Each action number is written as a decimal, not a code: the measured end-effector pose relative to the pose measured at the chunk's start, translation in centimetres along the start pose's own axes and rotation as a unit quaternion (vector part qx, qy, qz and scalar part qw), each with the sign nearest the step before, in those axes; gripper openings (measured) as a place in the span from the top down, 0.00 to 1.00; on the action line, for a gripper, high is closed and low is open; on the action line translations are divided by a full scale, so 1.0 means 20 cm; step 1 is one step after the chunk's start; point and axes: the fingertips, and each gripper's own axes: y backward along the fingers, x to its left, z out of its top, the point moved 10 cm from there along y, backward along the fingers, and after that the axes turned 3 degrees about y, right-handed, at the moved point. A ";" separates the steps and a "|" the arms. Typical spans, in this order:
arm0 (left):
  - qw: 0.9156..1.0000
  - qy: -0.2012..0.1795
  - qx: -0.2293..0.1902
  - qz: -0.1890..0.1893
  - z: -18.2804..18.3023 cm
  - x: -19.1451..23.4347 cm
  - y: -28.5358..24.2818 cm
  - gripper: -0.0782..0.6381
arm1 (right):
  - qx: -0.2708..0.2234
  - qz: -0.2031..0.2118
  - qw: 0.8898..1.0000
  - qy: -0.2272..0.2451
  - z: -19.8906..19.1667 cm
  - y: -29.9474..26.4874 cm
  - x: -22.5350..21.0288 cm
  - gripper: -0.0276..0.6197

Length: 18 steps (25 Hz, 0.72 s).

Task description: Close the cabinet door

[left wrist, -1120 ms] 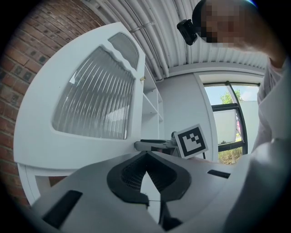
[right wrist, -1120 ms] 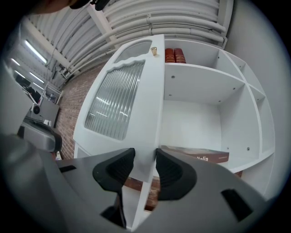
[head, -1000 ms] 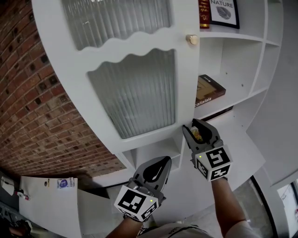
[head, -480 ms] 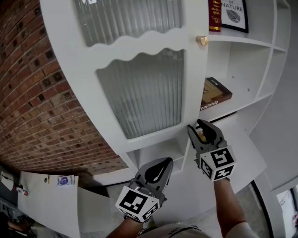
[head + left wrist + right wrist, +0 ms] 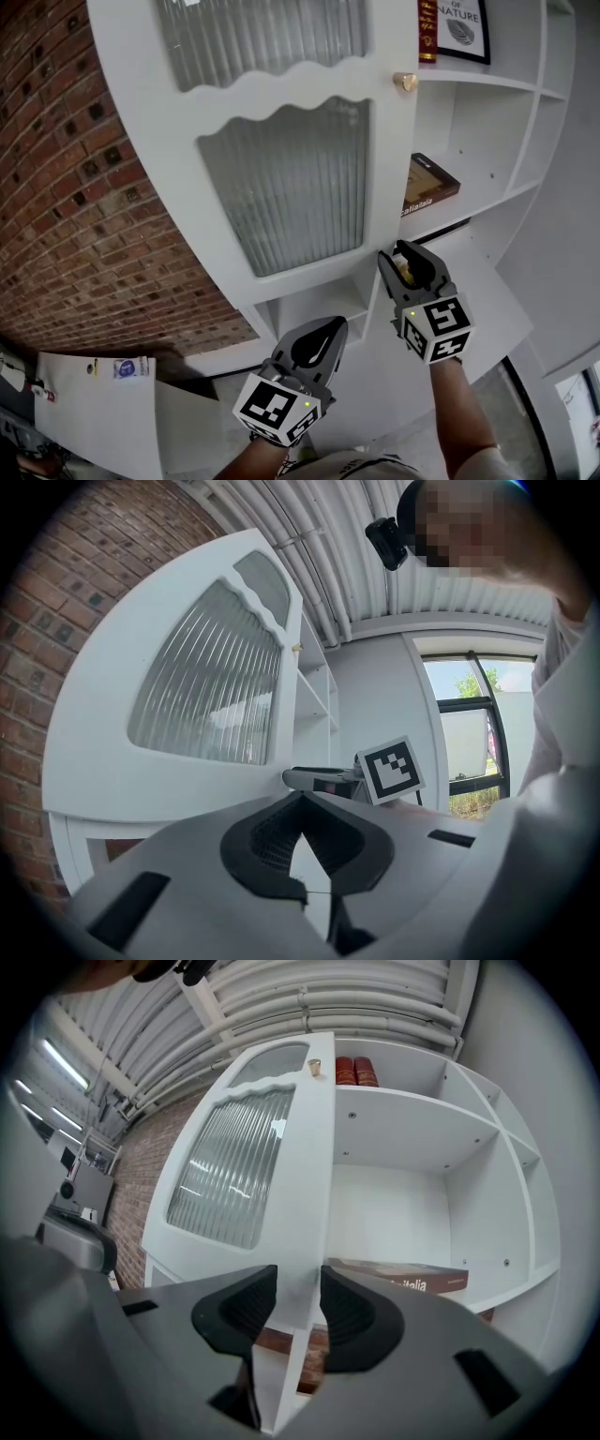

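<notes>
A brick wall [image 5: 66,187] is seen at the far left. Just right of it, the white cabinet door [image 5: 169,216] is shown standing open, swung out from the shelves [image 5: 487,197]. Its ribbed glass [image 5: 281,187] is set in two panes, and a small brass knob [image 5: 405,82] is fixed near its right edge.

Near the bottom, left of centre, the left gripper [image 5: 333,322] is held below the door and apart from it. In the left gripper view its jaws are seen brought together at the tips, and nothing is held between them [image 5: 302,794].

To the right, the right gripper [image 5: 394,253] is raised to the lower right corner of the door. In the right gripper view its jaws are set narrowly on either side of the door's right edge [image 5: 314,1147], and that edge is gripped between them [image 5: 298,1283].

Further right, a brown book [image 5: 431,183] is laid flat on a middle shelf. On the shelf above, a red book [image 5: 428,28] and a framed picture [image 5: 464,23] are stood upright.
</notes>
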 end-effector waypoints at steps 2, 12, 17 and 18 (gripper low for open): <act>1.000 0.002 0.001 -0.006 0.00 0.00 0.02 0.88 | 0.001 -0.009 1.000 0.001 0.01 0.03 0.02 0.74; 0.999 0.009 0.009 -0.041 -0.02 -0.03 0.12 0.88 | 0.015 -0.028 0.999 -0.025 -0.01 0.24 0.20 0.75; 0.998 0.015 0.012 -0.054 -0.03 -0.02 0.18 0.88 | 0.014 -0.022 0.999 -0.042 0.00 0.36 0.33 0.81; 0.998 0.016 0.013 -0.056 -0.03 -0.02 0.20 0.88 | 0.014 -0.021 0.999 -0.042 0.01 0.38 0.36 0.81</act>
